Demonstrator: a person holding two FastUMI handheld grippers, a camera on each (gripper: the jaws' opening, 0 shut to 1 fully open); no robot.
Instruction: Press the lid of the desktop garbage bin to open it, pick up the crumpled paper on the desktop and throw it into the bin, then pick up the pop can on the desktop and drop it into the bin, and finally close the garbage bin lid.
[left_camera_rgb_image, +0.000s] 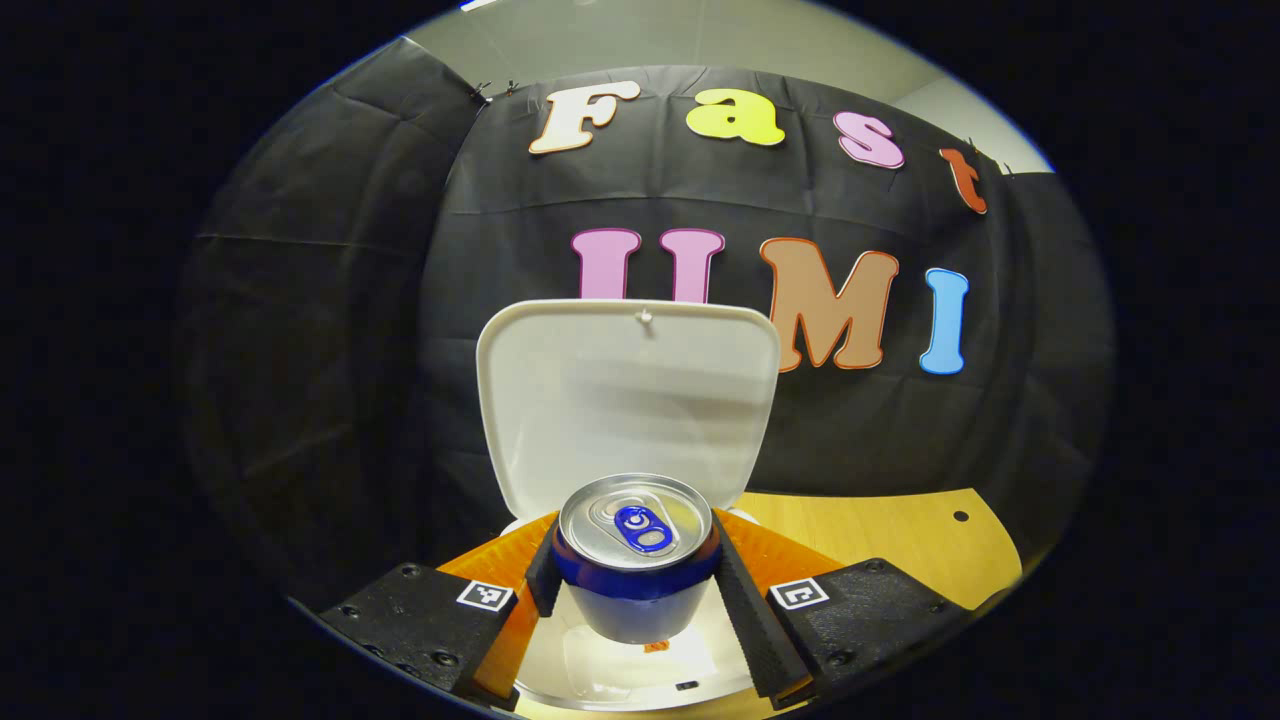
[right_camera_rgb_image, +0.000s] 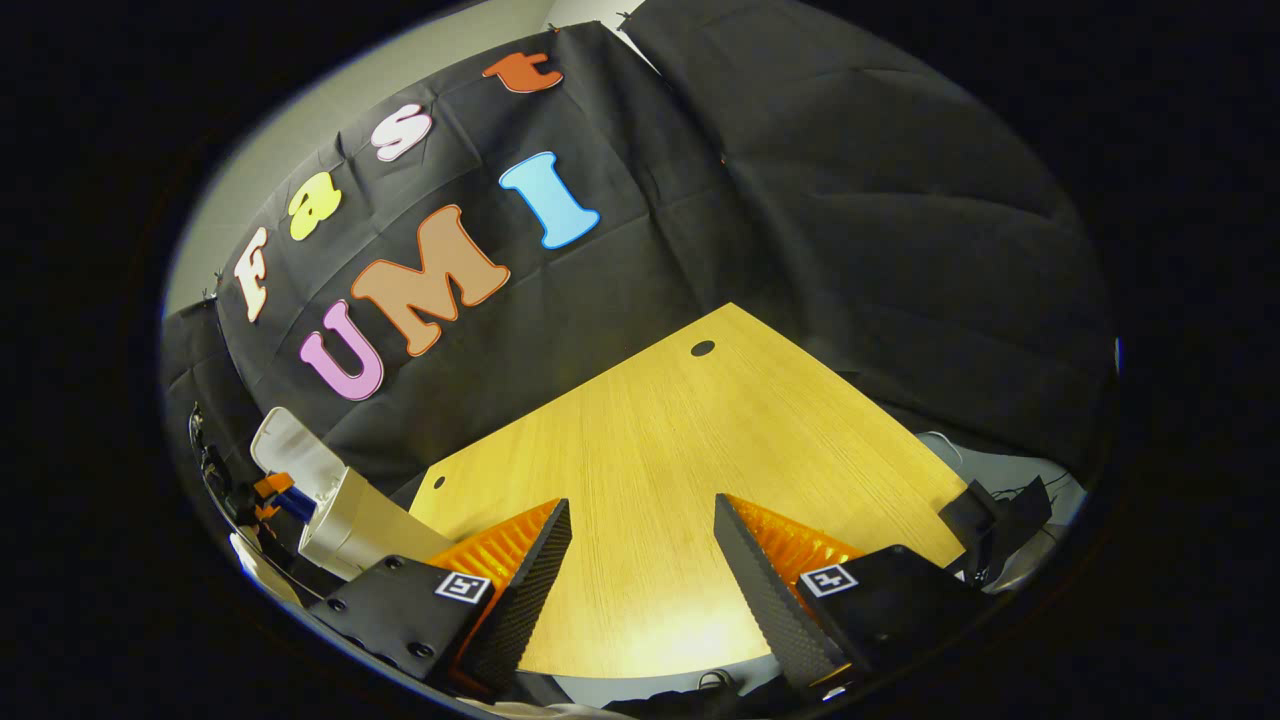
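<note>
In the left gripper view a blue pop can (left_camera_rgb_image: 636, 560) with a silver top hangs upright between my left gripper's fingers; the left gripper (left_camera_rgb_image: 634, 575) is shut on it. Right below the can lies the bin's open mouth (left_camera_rgb_image: 620, 670), with the white lid (left_camera_rgb_image: 628, 400) standing up behind. In the right gripper view the right gripper (right_camera_rgb_image: 640, 555) is open over bare wooden desktop (right_camera_rgb_image: 680, 440). Far left there, the white bin (right_camera_rgb_image: 350, 520) shows with its lid (right_camera_rgb_image: 285, 450) raised and the left gripper (right_camera_rgb_image: 278, 495) with the can above it. The crumpled paper cannot be made out.
The wooden desktop (left_camera_rgb_image: 880, 540) runs to the right of the bin and has small dark holes (right_camera_rgb_image: 702, 348) near its far corners. Black cloth walls close the back and sides. Dark cables (right_camera_rgb_image: 1000, 510) lie off the desk's right edge.
</note>
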